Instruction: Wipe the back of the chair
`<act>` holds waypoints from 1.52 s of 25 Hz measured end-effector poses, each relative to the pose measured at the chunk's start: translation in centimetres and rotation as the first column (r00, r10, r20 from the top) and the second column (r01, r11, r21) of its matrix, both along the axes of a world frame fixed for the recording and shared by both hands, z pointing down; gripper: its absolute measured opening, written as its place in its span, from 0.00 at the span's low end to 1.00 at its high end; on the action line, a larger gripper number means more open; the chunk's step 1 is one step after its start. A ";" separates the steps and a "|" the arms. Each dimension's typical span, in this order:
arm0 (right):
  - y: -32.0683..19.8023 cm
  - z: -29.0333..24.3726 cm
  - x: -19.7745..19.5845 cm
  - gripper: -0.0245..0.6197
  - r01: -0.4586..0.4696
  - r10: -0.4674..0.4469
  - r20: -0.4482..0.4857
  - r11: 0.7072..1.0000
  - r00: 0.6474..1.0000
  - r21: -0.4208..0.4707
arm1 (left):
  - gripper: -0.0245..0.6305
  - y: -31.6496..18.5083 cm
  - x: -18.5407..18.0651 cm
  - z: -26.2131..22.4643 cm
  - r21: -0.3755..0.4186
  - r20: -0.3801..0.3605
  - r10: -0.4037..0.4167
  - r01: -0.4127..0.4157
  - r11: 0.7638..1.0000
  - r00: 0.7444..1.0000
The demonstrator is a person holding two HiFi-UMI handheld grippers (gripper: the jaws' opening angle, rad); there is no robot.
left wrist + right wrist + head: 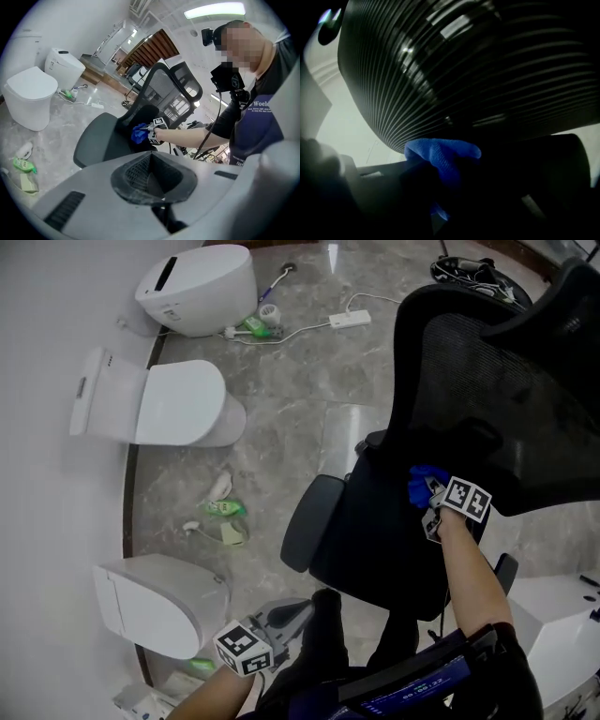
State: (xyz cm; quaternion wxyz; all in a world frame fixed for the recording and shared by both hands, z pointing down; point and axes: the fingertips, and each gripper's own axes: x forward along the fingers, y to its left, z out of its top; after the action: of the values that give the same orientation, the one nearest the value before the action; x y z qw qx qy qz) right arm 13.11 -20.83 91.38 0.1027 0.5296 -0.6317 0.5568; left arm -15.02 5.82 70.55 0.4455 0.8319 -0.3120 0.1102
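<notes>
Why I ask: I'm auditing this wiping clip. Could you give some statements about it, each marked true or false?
1. The right tongs grip a blue cloth. True.
2. The left tongs grip a cloth too. False: they are shut and empty.
3. The chair's backrest is solid leather. False: it is black mesh.
4. Three white toilets stand along the wall. True.

The right claw (434,500) holds a blue cloth (422,481) low against the black chair back (487,395).
</notes>
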 end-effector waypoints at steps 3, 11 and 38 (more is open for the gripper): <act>2.5 -0.6 7.7 0.14 -0.050 0.049 -0.047 0.998 0.998 -0.028 | 0.04 -0.9 3.1 -1.1 0.013 0.001 0.031 -0.031 0.999 1.000; 9.6 -2.0 20.5 0.14 -0.243 0.242 -0.028 0.965 0.970 -0.097 | 0.04 -1.3 13.9 -4.2 0.042 -0.011 0.169 -0.169 0.985 0.986; -3.1 6.1 -15.1 0.14 0.105 -0.103 0.117 0.994 0.988 -0.011 | 0.04 0.9 -2.5 1.9 -0.049 -0.015 -0.034 0.034 0.998 0.999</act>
State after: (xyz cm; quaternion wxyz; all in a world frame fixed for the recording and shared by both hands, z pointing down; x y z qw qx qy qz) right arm -1.94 -23.96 97.50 0.0992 0.4618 -0.6586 0.5858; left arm -17.56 6.75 72.43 0.4698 0.8164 -0.3197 0.1033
